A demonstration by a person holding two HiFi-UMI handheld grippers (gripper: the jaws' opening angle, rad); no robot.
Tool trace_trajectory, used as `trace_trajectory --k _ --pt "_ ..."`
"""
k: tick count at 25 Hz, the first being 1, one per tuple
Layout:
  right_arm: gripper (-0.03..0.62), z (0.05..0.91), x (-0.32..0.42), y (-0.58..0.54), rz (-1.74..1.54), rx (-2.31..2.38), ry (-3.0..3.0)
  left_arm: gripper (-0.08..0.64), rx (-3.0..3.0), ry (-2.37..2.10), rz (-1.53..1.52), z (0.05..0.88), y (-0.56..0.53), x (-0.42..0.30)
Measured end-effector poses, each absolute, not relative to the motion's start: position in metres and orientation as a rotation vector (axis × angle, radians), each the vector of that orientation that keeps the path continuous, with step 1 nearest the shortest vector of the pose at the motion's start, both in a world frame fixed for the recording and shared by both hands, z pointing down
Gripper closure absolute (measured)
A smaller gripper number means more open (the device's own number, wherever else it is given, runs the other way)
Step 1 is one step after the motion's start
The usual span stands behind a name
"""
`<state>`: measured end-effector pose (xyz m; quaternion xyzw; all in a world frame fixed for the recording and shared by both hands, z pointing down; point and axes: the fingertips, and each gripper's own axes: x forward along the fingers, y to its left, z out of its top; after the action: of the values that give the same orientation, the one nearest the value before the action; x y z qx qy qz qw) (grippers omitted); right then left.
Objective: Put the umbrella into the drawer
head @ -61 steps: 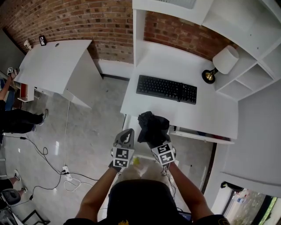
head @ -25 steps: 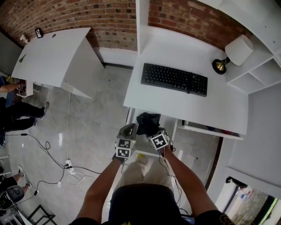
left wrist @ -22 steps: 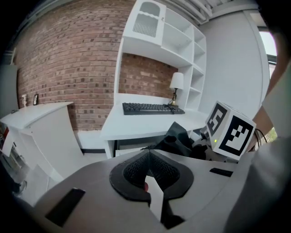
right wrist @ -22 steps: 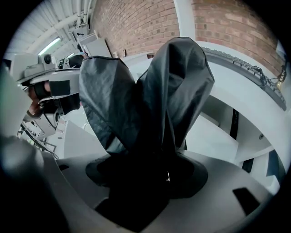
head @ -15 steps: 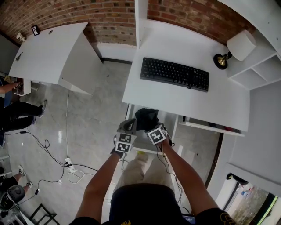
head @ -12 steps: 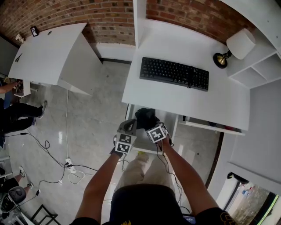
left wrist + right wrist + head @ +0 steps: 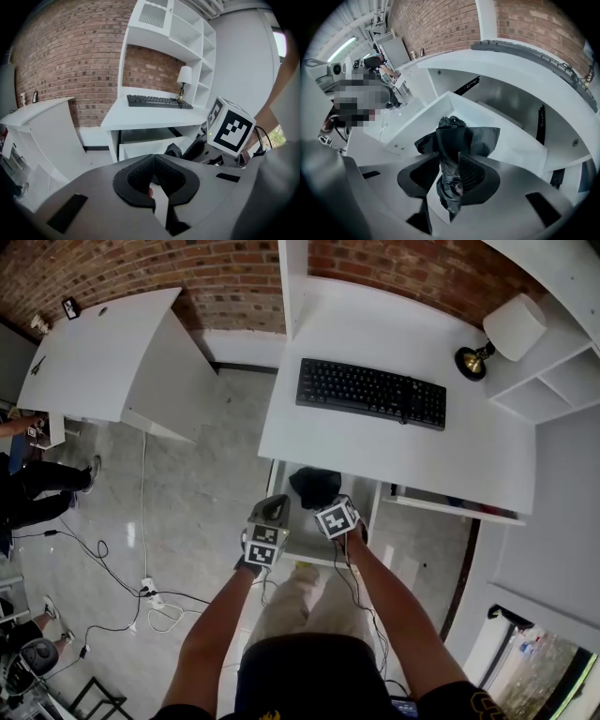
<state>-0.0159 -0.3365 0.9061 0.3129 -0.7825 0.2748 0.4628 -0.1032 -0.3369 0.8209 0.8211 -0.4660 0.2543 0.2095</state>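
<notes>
A black folded umbrella (image 7: 314, 486) hangs bundled over the open white drawer (image 7: 305, 538) under the desk. In the right gripper view its narrow end (image 7: 451, 178) runs between the two pads while its cloth (image 7: 459, 136) spreads below, over the drawer's floor (image 7: 513, 140). My right gripper (image 7: 328, 501) points steeply down; its jaws are closing and both pads lie against the umbrella. Just left of it my left gripper (image 7: 275, 507) hovers by the drawer's front left corner, shut with nothing in it (image 7: 152, 158). The left gripper view also catches the umbrella (image 7: 174, 150) beside the right marker cube (image 7: 232, 131).
The white desk (image 7: 403, 451) above the drawer carries a black keyboard (image 7: 370, 395) and a lamp (image 7: 511, 329). A white slanted table (image 7: 103, 362) stands at the left. Cables (image 7: 150, 610) lie on the floor. A person (image 7: 28, 488) sits at the far left edge.
Both grippers have sunk toward the drawer. The umbrella has come down with the right gripper, from level with the desk's edge to inside the drawer's outline.
</notes>
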Motion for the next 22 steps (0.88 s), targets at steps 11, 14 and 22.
trace_trajectory --k 11,14,22 --pt "0.468 0.926 -0.004 -0.322 0.788 0.756 -1.847 0.545 2.268 -1.293 0.707 0.827 -0.340 -0.102" --pt "0.466 0.928 -0.006 -0.324 0.777 0.755 -1.855 0.545 2.262 -1.289 0.708 0.830 -0.339 -0.102" --pt "0.463 0.934 -0.006 -0.331 0.745 0.761 -1.864 0.545 2.248 -1.289 0.707 0.836 -0.340 -0.101"
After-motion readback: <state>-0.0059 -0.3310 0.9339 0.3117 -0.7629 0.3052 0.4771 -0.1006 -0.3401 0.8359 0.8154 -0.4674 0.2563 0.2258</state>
